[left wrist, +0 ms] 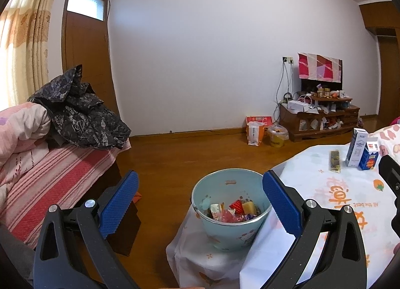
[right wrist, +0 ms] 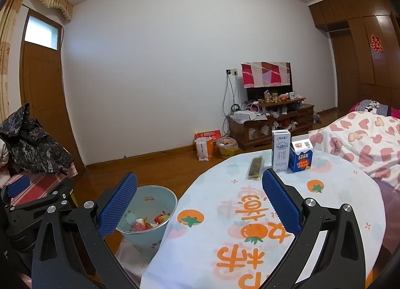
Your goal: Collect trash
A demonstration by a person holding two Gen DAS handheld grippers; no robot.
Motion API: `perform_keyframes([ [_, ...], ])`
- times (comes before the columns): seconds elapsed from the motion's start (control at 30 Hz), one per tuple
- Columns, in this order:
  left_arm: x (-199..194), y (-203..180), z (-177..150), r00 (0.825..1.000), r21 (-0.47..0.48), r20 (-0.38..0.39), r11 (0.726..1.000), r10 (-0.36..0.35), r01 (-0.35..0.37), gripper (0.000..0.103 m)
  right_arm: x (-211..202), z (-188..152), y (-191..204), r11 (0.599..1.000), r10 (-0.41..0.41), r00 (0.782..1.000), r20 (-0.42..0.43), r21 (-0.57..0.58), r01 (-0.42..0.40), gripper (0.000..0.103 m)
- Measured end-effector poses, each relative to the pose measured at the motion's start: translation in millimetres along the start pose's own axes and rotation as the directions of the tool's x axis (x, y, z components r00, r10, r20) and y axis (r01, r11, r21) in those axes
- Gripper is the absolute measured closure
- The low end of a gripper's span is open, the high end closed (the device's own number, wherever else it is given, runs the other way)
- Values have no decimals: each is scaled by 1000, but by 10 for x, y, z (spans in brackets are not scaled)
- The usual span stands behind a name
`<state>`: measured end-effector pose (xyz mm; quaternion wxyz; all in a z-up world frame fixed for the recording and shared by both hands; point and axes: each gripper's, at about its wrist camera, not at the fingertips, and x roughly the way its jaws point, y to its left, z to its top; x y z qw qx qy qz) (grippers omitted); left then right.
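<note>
A light blue bin (left wrist: 231,216) stands on the floor beside the table, with several bright wrappers in its bottom; the right wrist view shows the bin (right wrist: 150,214) at lower left. My left gripper (left wrist: 200,204) hovers open above the bin, nothing between its blue pads. On the table's far side lie a dark snack wrapper (right wrist: 255,167), a tall white milk carton (right wrist: 281,150) and a short blue carton (right wrist: 301,157). My right gripper (right wrist: 200,204) is open and empty over the tablecloth, well short of these items.
The round table (right wrist: 262,226) wears a white cloth with orange fruit prints. A sofa with pink striped cover (left wrist: 50,184) and a dark jacket (left wrist: 80,114) stands left. A bed with heart-print quilt (right wrist: 362,144) lies right. A TV stand (right wrist: 272,121) and bags line the far wall.
</note>
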<state>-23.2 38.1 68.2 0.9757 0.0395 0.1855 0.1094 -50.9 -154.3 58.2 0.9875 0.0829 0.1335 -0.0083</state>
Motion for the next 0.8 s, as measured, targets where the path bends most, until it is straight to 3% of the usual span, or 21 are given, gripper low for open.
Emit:
perform_keyframes([
  [0.27, 54, 18, -26, 998, -17, -40, 999, -52, 51, 7, 16, -24, -24, 1000, -4, 1000, -11, 5, 4, 5],
  [0.8, 146, -4, -56, 995, -14, -90, 999, -40, 39, 6, 90, -62, -76, 1000, -26, 998, -55, 16, 27, 5],
])
